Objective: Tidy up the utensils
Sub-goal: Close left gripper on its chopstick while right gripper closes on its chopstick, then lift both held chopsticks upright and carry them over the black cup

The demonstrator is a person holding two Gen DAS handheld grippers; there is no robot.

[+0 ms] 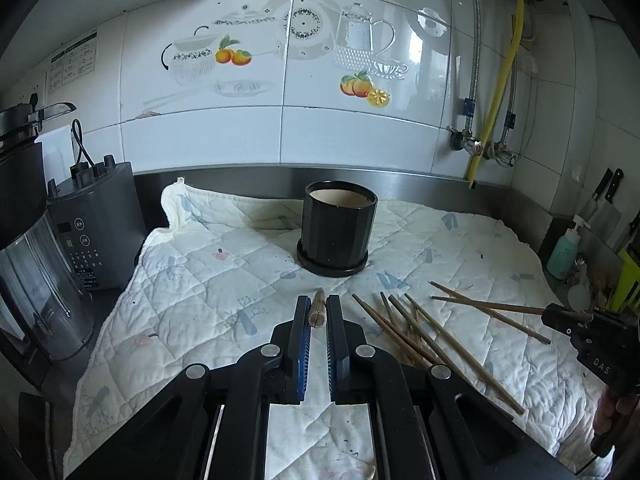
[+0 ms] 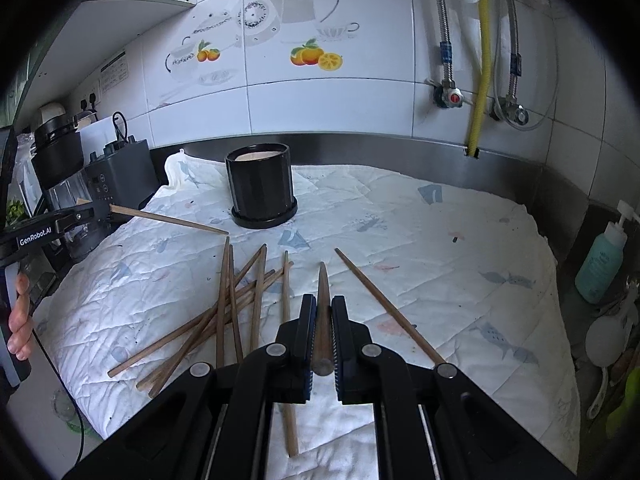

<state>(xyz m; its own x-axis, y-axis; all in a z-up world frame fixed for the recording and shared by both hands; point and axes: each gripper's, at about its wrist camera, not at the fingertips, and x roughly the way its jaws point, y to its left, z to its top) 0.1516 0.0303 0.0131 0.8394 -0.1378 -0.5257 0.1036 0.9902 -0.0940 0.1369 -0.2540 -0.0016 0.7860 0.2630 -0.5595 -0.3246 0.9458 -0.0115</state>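
Stock of the counter, utensils being sorted: my left gripper [image 1: 318, 312] is closed on one chopstick [image 1: 317, 309], held end-on between the pads, its tip pointing ahead toward the black pot [image 1: 338, 232]. My right gripper [image 2: 323, 320] is likewise clamped tight on a single chopstick [image 2: 322, 300], tapered end forward. Both sticks are lifted off the quilted cloth [image 2: 420, 240]. The pot stands ahead of both grippers, well apart from them, upright on its saucer near the back of the cloth. From these views I see only its pale inner wall — no chopsticks show above the rim, so I judge it empty or nearly so. Still to gather: a loose pile of chopsticks [image 2: 224, 320] just left of my right gripper, criss-crossed on the cloth, plus one long stick [image 2: 384, 304] lying just to its right and another [image 2: 288, 340] running under its left finger. Two in hand, none seen delivered, roughly a dozen left — early in the job, by my reckoning.
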